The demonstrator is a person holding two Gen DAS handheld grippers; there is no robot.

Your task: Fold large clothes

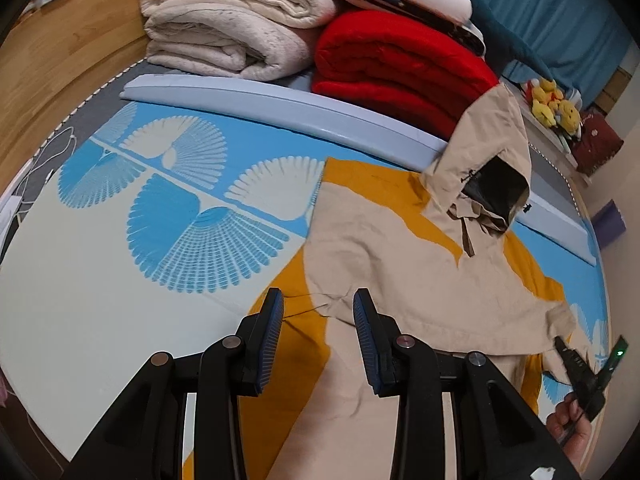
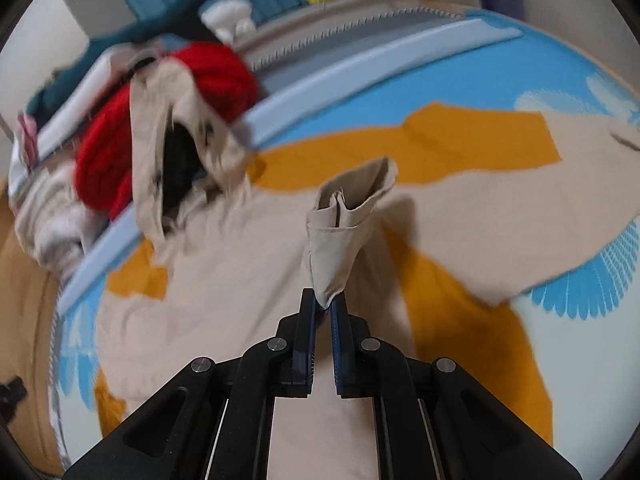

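A beige and mustard hooded jacket [image 1: 400, 264] lies spread on the blue and white bed sheet [image 1: 120, 280]; its hood [image 1: 488, 160] leans up against the red blanket. My left gripper [image 1: 318, 312] is open and empty, low over the jacket near a sleeve seam. My right gripper [image 2: 324, 304] is shut on a beige sleeve cuff [image 2: 344, 224] and holds it lifted above the jacket body [image 2: 240, 280]. The right gripper also shows in the left wrist view [image 1: 576, 364] at the jacket's right edge.
A folded cream blanket [image 1: 232, 20] and a folded red blanket [image 1: 396, 68] are stacked at the far side behind a pale blue bolster [image 1: 280, 100]. Yellow plush toys [image 1: 554, 106] sit at the far right. A white cable [image 1: 48, 152] lies at the left edge.
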